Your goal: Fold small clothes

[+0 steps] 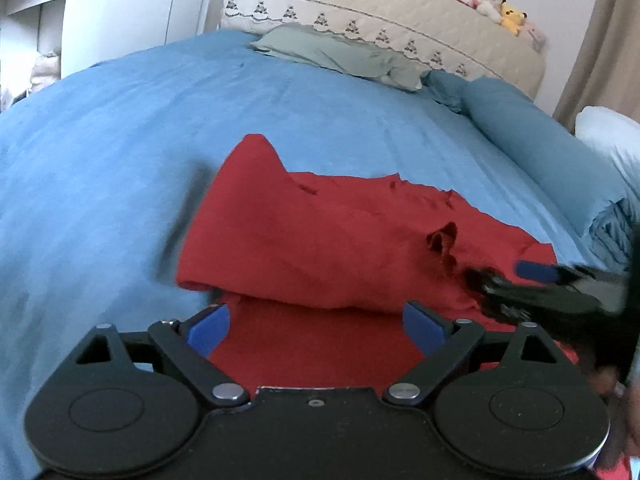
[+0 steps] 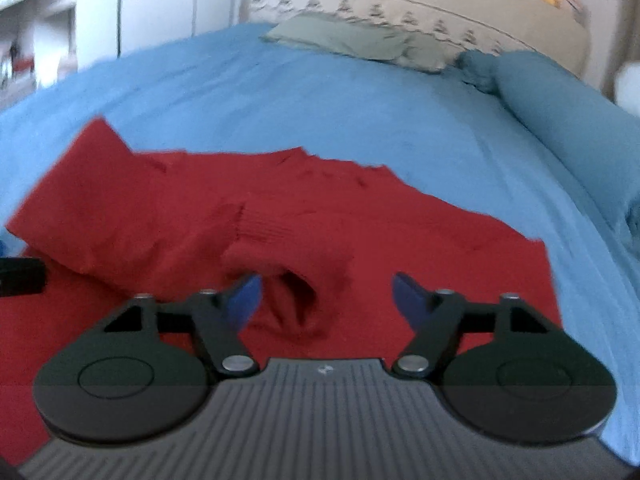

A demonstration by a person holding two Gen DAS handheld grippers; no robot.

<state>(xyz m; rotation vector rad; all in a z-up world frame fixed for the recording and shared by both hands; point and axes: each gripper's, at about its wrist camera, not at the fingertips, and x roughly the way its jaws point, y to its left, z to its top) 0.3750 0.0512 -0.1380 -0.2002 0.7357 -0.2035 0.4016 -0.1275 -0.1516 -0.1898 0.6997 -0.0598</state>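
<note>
The red knitted garment point(image 1: 320, 240) lies spread on the blue bedspread point(image 1: 120, 140) of the bed, its long axis running from nine o'clock to three o'clock across both wrist views. A sleeve or side panel is already turned over onto the body, leaving a folded edge just ahead of the left tongs point(image 1: 316, 330).

The left tongs stand released, their blue pads wide apart over the near red layer and gripping nothing. The folded edge sits at twelve o'clock from them, close ahead.

The right tongs point(image 2: 326, 300) are partly spread, with a raised hump of red cloth point(image 2: 296, 300) between the pads. The pads do not visibly press on it, so they read as released. In the left wrist view these right tongs point(image 1: 516, 280) come in from three o'clock, low over the garment's right part and near a small puckered fold.

By this reading the right hand is nearer to the next pinch of cloth, at twelve o'clock from it.

The right view is blurred, so pad contact stays uncertain. The garment's near hem is hidden under both tong bodies, and its right end is covered by the right tongs in the left view.
</note>
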